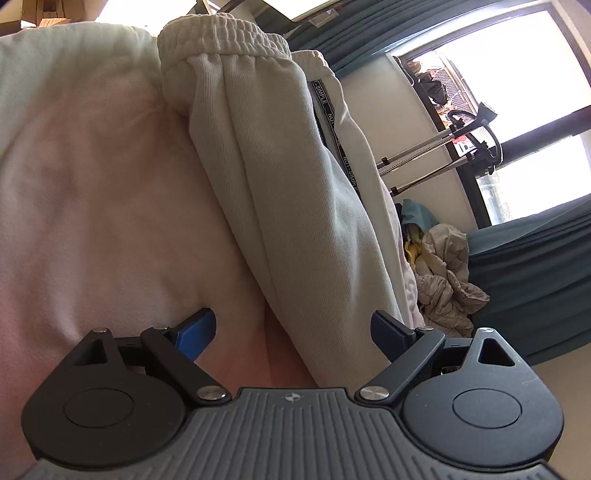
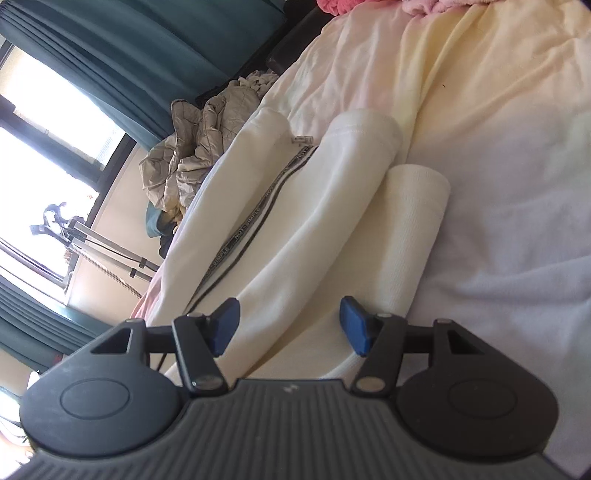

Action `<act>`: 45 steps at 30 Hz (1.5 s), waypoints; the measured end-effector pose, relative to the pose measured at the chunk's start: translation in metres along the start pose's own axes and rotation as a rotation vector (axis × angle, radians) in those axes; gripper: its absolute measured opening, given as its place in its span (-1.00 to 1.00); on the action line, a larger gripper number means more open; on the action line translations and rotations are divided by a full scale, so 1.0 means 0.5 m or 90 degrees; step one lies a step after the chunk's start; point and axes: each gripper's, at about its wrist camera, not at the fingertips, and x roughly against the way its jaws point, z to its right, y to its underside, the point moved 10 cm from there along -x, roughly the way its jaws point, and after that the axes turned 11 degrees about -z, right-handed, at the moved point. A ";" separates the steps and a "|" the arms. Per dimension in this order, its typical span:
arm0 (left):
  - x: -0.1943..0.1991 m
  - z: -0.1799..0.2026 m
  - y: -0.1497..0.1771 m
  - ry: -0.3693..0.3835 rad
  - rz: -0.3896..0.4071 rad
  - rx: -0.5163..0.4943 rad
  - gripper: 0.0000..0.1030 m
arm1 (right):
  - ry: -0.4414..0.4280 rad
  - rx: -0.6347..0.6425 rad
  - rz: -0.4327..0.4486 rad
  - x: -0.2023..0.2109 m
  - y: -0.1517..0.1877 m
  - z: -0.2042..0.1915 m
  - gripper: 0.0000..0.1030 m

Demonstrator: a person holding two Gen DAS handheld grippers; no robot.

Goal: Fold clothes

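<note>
A pair of cream sweatpants [image 1: 280, 184] lies folded lengthwise on the pale pink bedsheet [image 1: 92, 206]. The elastic waistband [image 1: 225, 37] is at the far end in the left wrist view, and a black-and-white lettered side stripe [image 1: 332, 125] runs along one leg. In the right wrist view the same pants [image 2: 295, 229] show their cuffed leg ends [image 2: 365, 129] far away, stripe [image 2: 251, 218] facing up. My left gripper [image 1: 291, 336] is open, its blue pads either side of the pants' near end. My right gripper [image 2: 290, 326] is open over the pants' near end, holding nothing.
A crumpled beige jacket [image 1: 447, 280] lies off the bed's edge, also in the right wrist view [image 2: 195, 147]. Teal curtains [image 1: 528, 273] and bright windows [image 1: 517, 66] stand behind, with a metal stand [image 1: 436, 147]. Pink cloth [image 2: 369, 5] lies at the bed's far end.
</note>
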 end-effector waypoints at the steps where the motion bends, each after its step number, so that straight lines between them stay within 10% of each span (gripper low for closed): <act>1: -0.007 -0.001 -0.003 0.001 0.001 0.003 0.79 | -0.011 -0.007 0.007 -0.006 -0.010 0.002 0.18; 7: -0.055 0.020 -0.023 0.002 0.039 -0.034 0.58 | -0.048 -0.040 0.053 -0.046 -0.068 0.012 -0.08; 9: -0.069 0.026 -0.027 0.000 0.056 -0.047 0.14 | -0.027 -0.027 0.065 -0.049 -0.076 0.010 -0.86; 11: -0.078 0.024 -0.029 0.016 0.065 -0.032 -0.48 | -0.035 -0.020 0.091 -0.038 -0.084 -0.002 -0.87; 14: -0.073 0.029 -0.036 0.044 0.084 -0.018 -0.86 | -0.051 -0.008 0.136 -0.002 -0.101 -0.038 -0.89; 20: -0.014 0.063 -0.060 0.108 0.099 -0.027 -0.88 | -0.021 0.006 0.147 0.066 -0.086 -0.032 -0.94; 24: -0.036 0.037 -0.054 0.078 0.068 -0.040 -0.88 | 0.016 -0.095 0.045 0.031 -0.022 0.084 -0.93; 29: -0.040 0.018 -0.054 0.081 0.050 -0.025 -0.87 | -0.014 -0.109 0.059 0.072 -0.005 0.075 -0.89; 33: -0.045 0.020 -0.054 0.068 0.051 -0.043 -0.86 | 0.008 -0.135 0.038 0.082 0.009 0.088 -0.33; 45: -0.087 0.015 -0.073 0.055 0.044 -0.063 -0.76 | 0.012 -0.097 0.019 0.038 -0.008 0.093 0.07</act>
